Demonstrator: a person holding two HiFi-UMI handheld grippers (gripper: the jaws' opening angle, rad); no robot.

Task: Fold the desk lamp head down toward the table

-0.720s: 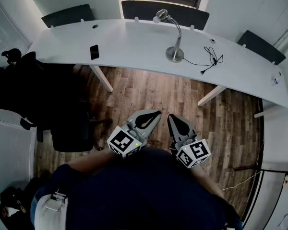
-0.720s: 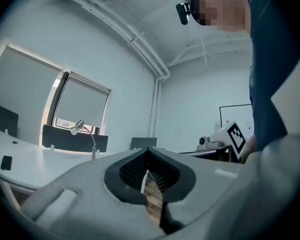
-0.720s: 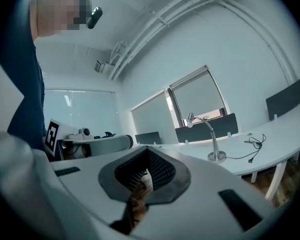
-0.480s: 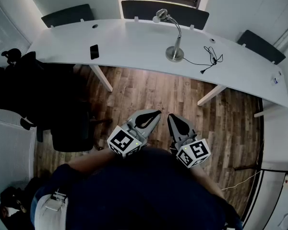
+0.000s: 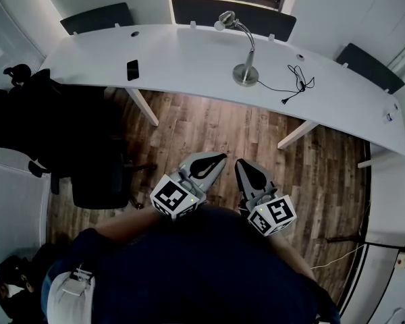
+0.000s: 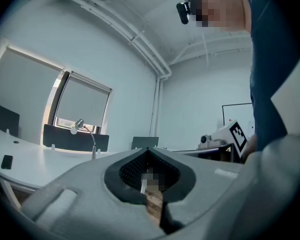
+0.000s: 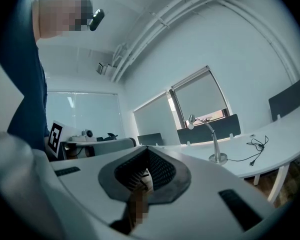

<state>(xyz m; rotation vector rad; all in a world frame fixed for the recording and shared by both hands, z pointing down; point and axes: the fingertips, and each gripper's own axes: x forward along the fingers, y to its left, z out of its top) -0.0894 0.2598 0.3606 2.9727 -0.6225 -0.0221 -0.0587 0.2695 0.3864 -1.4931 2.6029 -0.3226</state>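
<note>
The silver desk lamp [image 5: 245, 73] stands upright on the white curved desk [image 5: 182, 59], its small head [image 5: 224, 21] raised on a bent neck towards the window. Both grippers hang close to my body over the wood floor, far short of the desk. My left gripper [image 5: 217, 159] and my right gripper [image 5: 242, 165] are shut with nothing between the jaws. The left gripper view shows the lamp [image 6: 86, 135] far off beyond the shut left gripper [image 6: 149, 149]. In the right gripper view the lamp [image 7: 211, 140] stands beyond the shut right gripper [image 7: 147, 149].
A black phone [image 5: 132, 70] lies on the desk's left part. A loose black cable [image 5: 294, 82] trails right of the lamp base. Dark chairs [image 5: 233, 15] stand behind the desk, and a black office chair [image 5: 34, 123] stands at the left. Desk legs [image 5: 143, 106] rise from the wood floor.
</note>
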